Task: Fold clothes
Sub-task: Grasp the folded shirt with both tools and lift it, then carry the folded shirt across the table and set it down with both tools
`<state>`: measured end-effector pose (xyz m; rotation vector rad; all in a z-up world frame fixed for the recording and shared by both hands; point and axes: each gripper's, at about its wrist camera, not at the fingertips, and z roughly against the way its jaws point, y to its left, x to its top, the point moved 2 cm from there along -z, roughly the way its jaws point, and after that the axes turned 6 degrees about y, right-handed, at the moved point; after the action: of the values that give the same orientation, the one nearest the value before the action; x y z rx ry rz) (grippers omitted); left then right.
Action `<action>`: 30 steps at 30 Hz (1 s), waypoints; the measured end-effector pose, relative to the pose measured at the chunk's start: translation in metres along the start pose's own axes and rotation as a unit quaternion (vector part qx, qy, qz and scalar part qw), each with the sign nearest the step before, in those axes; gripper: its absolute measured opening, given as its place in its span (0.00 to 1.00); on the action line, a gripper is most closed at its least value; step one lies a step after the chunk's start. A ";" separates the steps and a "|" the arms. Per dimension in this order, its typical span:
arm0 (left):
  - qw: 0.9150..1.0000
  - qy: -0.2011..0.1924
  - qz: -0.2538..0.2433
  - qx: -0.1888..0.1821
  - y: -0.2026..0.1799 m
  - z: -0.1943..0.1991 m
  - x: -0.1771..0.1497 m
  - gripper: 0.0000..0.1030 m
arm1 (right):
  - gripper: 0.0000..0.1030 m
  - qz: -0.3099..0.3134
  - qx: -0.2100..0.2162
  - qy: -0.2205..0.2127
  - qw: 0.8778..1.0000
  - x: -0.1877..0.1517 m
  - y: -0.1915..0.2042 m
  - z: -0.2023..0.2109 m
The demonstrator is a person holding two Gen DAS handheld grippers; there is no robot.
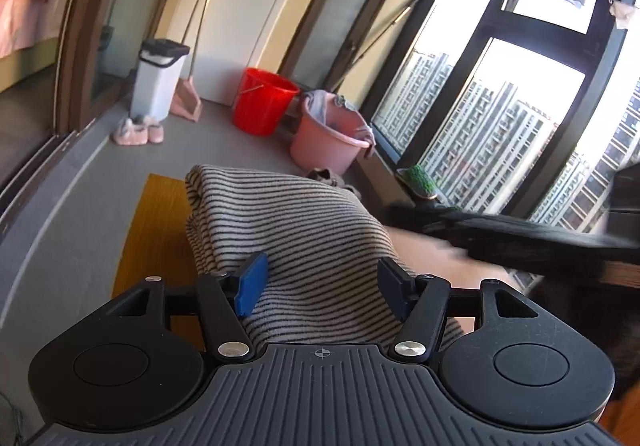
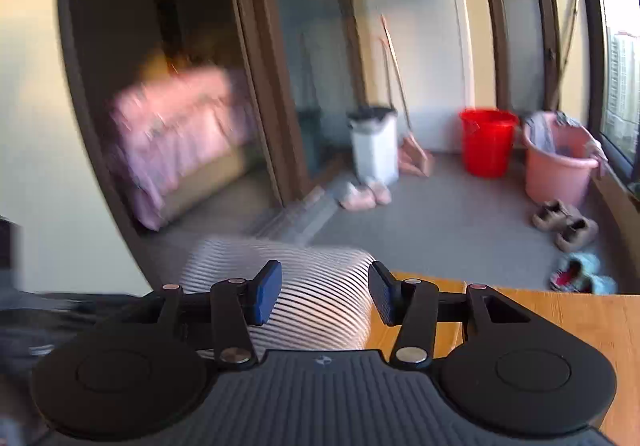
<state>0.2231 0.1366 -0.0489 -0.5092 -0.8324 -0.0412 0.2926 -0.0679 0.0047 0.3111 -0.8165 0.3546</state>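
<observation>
A beige garment with thin dark stripes lies bunched on a wooden table. My left gripper is open, its blue pads apart just above the cloth, holding nothing. In the right wrist view the same striped garment lies at the table's left end on the wooden table. My right gripper is open above it and empty. The right wrist view is motion-blurred. A dark blurred shape, likely the other gripper or arm, crosses the right side of the left wrist view.
On the grey floor stand a red bucket, a pink tub with clothes, a white bin and pink slippers. Shoes lie by the window. A bed with pink cover shows through the doorway.
</observation>
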 end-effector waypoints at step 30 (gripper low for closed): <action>0.985 -0.049 -0.117 0.114 -0.057 0.051 -0.064 0.95 | 1.00 -0.046 0.001 -0.035 0.998 -0.104 -0.006 0.068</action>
<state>0.1305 0.0991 -0.0424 -0.1984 -0.9759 -0.1360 0.1848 -0.1198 -0.0300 0.3632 -0.8684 0.2592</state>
